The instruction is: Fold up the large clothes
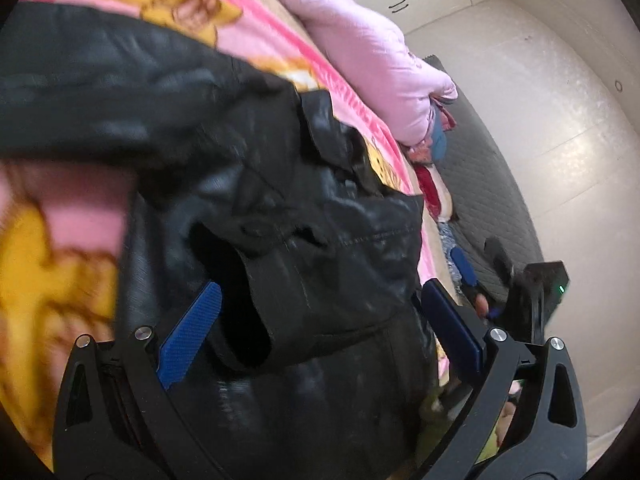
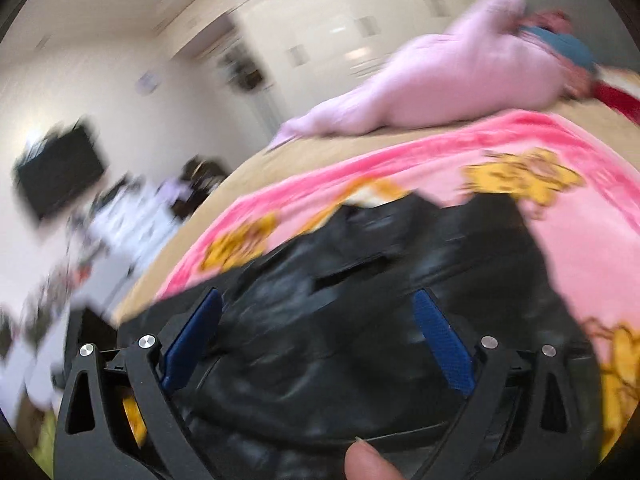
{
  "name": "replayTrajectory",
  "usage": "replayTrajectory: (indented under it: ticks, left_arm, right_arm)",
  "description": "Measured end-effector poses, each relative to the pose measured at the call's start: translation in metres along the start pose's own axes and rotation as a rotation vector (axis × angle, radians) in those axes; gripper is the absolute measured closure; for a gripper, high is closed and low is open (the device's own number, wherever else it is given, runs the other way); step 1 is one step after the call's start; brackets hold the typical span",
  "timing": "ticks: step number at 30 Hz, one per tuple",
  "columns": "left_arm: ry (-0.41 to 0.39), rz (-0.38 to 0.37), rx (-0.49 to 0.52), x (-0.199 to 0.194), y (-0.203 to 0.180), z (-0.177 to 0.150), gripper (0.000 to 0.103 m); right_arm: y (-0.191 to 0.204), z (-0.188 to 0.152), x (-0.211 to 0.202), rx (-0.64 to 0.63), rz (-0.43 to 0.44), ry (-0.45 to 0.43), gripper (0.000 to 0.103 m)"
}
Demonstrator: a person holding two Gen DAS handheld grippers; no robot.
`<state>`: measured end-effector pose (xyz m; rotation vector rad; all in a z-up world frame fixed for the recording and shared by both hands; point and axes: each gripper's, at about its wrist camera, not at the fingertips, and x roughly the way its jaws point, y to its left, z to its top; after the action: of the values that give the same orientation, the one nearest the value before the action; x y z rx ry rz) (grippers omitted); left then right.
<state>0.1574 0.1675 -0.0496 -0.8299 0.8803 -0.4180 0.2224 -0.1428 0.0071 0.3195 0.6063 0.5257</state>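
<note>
A black leather jacket (image 1: 328,216) lies crumpled on a pink blanket (image 1: 64,248) with yellow bear prints. My left gripper (image 1: 320,286) hovers over it with its blue pads (image 1: 192,332) wide apart. A sleeve cuff (image 1: 256,320) lies between the jaws, and the pads do not press on it. In the blurred right wrist view my right gripper (image 2: 318,296) is open over the jacket (image 2: 360,280), nothing pinched. The right gripper (image 1: 480,260) also shows at the blanket's right edge in the left wrist view.
A pale pink quilted garment (image 1: 368,52) (image 2: 440,88) is heaped at the bed's far side, with red and blue clothes (image 1: 436,144) beside it. A grey quilted mat (image 1: 492,184) covers the floor by the bed. A dark screen (image 2: 60,172) hangs on the wall. A fingertip (image 2: 368,460) shows below.
</note>
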Motion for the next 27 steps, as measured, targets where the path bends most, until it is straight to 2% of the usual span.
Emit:
replayTrajectory:
  ticks: [1,4,6,7,8,10,11,15,19,22,24,26,27]
  left_arm:
    - [0.002,0.023,0.007,0.005,-0.001,-0.002,0.010]
    - [-0.007,0.167,0.060,0.018,-0.009,-0.008,0.010]
    - [-0.032,0.198,0.097,0.023,-0.015,-0.008,0.010]
    - [-0.042,0.211,0.123,0.027,-0.018,-0.008,0.020]
    - [-0.045,0.232,0.153,0.030,-0.021,-0.008,0.055]
    - [-0.037,0.249,0.205,0.040,-0.024,-0.007,0.092]
    - [-0.035,0.247,0.212,0.043,-0.024,-0.006,0.096]
    - [-0.073,0.205,0.255,0.034,-0.034,-0.001,0.101]
    - [-0.177,0.180,0.372,0.002,-0.070,0.004,0.101]
    - [-0.227,0.159,0.425,-0.014,-0.090,0.009,0.101]
    - [-0.256,0.161,0.477,-0.021,-0.104,0.008,0.101]
    - [-0.277,0.159,0.540,-0.024,-0.120,0.004,0.101]
    - [-0.280,0.158,0.564,-0.023,-0.126,0.002,0.101]
  right_arm:
    - [-0.016,0.007,-0.006,0.043,-0.029,-0.015,0.007]
    - [-0.050,0.019,-0.021,0.112,-0.124,-0.057,0.007]
    - [-0.067,0.025,-0.029,0.135,-0.205,-0.076,0.007]
    - [-0.077,0.028,-0.034,0.149,-0.253,-0.087,0.007]
    - [-0.084,0.029,-0.037,0.161,-0.284,-0.092,0.007]
    - [-0.101,0.032,-0.045,0.203,-0.317,-0.102,0.007]
    - [-0.108,0.034,-0.045,0.219,-0.317,-0.104,0.007]
    - [-0.136,0.043,-0.036,0.289,-0.311,-0.076,0.007]
    - [-0.153,0.051,-0.006,0.385,-0.242,0.005,0.007]
    - [-0.159,0.060,0.022,0.363,-0.277,0.066,0.007]
    - [-0.161,0.065,0.045,0.311,-0.337,0.136,0.009]
    - [-0.162,0.068,0.061,0.266,-0.359,0.163,0.018]
    - [-0.164,0.067,0.070,0.264,-0.338,0.192,0.020]
